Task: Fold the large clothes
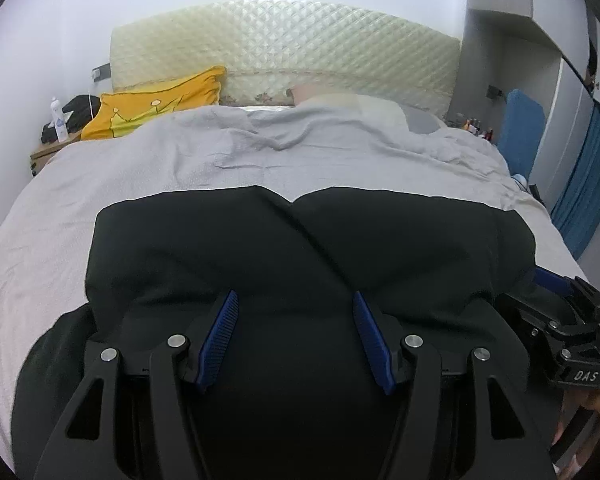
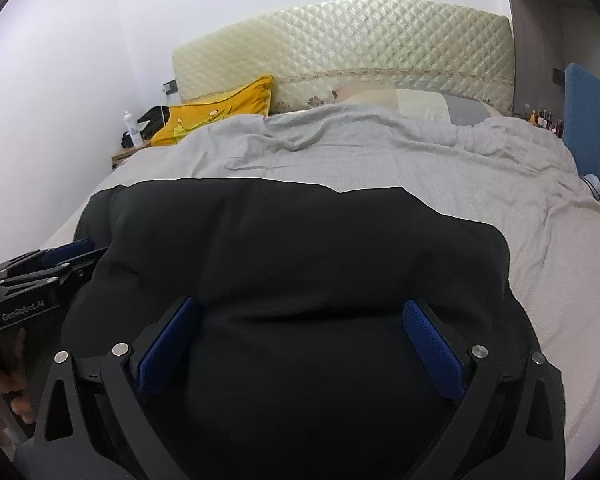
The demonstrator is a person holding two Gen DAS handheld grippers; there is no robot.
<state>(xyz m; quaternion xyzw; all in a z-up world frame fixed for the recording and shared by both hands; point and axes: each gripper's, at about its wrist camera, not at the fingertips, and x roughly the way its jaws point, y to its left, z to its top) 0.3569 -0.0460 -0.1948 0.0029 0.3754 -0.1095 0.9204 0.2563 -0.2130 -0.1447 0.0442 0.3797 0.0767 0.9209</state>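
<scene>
A large black garment lies folded on the grey bedspread, its far edge straight with a notch in the middle. It also fills the near part of the right wrist view. My left gripper is open, its blue pads spread wide just above the garment's near part. My right gripper is open too, its pads wide apart over the same cloth. Each gripper shows at the edge of the other's view, the right one and the left one.
A yellow pillow and pale pillows lie against the quilted headboard. A bedside table with a bottle stands at far left. A blue chair and blue curtain are on the right.
</scene>
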